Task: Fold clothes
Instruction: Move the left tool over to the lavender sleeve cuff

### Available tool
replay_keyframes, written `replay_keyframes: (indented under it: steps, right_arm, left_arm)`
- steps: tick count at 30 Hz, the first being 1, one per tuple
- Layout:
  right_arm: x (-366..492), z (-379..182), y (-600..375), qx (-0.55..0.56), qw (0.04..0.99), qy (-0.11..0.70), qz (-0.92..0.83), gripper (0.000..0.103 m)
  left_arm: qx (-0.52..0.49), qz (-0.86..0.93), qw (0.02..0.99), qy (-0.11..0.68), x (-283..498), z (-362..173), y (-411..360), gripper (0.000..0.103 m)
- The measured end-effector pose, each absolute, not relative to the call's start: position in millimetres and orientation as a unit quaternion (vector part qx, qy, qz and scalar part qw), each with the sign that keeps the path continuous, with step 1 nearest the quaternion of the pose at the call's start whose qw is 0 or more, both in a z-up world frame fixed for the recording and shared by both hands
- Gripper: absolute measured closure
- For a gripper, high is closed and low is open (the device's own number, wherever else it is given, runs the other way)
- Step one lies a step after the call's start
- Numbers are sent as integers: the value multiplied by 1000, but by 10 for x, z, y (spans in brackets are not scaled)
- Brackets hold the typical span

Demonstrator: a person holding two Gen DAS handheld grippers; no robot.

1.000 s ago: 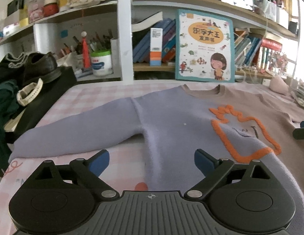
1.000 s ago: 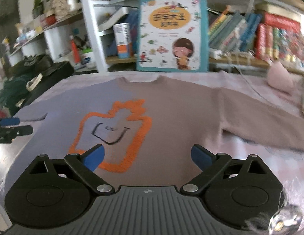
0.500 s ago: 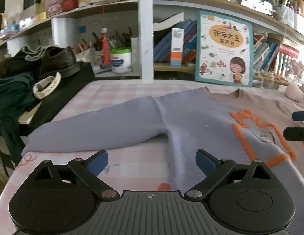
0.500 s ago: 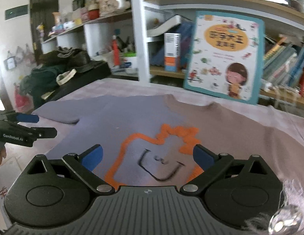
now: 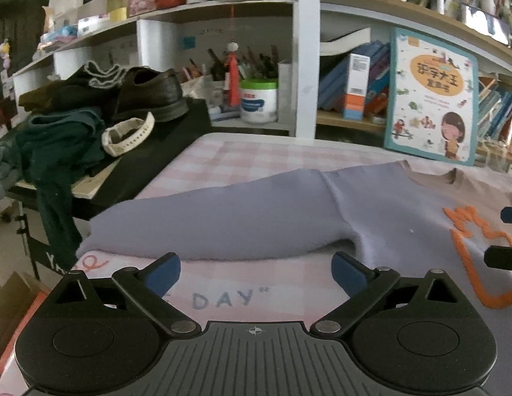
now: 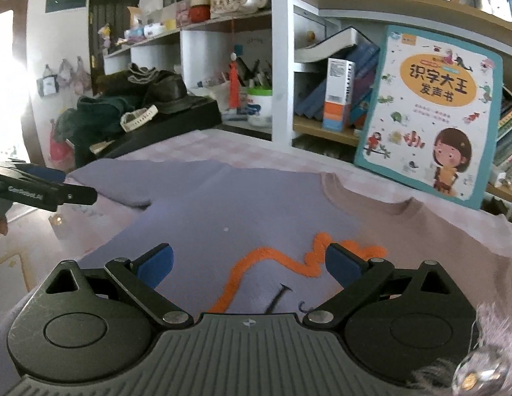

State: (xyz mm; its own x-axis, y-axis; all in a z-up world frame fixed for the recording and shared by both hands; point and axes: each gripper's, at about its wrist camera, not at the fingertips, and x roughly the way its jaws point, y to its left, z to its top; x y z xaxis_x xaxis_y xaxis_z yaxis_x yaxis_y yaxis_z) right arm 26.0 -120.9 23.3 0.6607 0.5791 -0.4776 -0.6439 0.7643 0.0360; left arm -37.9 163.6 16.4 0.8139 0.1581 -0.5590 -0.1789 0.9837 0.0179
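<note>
A sweater (image 5: 381, 217), lavender on one half and tan on the other, with an orange outline design (image 6: 265, 264), lies flat on a pink checked tablecloth (image 5: 242, 155). Its lavender sleeve (image 5: 216, 221) stretches left. My left gripper (image 5: 256, 272) is open and empty, just in front of the sleeve. It also shows at the left edge of the right wrist view (image 6: 44, 188). My right gripper (image 6: 249, 264) is open and empty, over the sweater's chest. Its fingers (image 5: 506, 257) show at the right edge of the left wrist view.
A bookshelf with a children's book (image 6: 430, 115), books and a pen cup (image 5: 258, 100) stands behind the table. A black stand at the left holds a shoe (image 5: 150, 94), dark clothes (image 5: 57, 145) and a white strap (image 5: 128, 135).
Both grippers have swung left. The left one now faces the lavender sleeve instead of the sweater's body. The right one has moved from the tan half to the chest design. Both stay open.
</note>
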Motion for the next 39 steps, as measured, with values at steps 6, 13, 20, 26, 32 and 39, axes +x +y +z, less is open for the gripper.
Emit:
replay_keyframes:
  steps: [6,13,20,26,32,39]
  right_arm:
    - [267,202,-1161,-76,907,230,344,4]
    - [275,167,-1149,-78,908,223,346,4]
    - [273,111,-1125,-80,907,221,349,4]
    - [280,100,-1114,-79,906,224,349,3]
    - [293,99,-1149,-67,905,227,353,2]
    - [337,94,-1181,-52,906,237,348,1]
  left_arm:
    - [-30,109,948,297,-331,132,1774,3]
    - [-42,131,943,303,-269,95,1928,3]
    - [-43,143,943,299,-173,120,2023,3]
    - [-41,153,942,296,-125,132,2082,3]
    - [-42,170,939,296,-107,107,2183,3]
    - [-37,200,931,302,-95,53,2366,3]
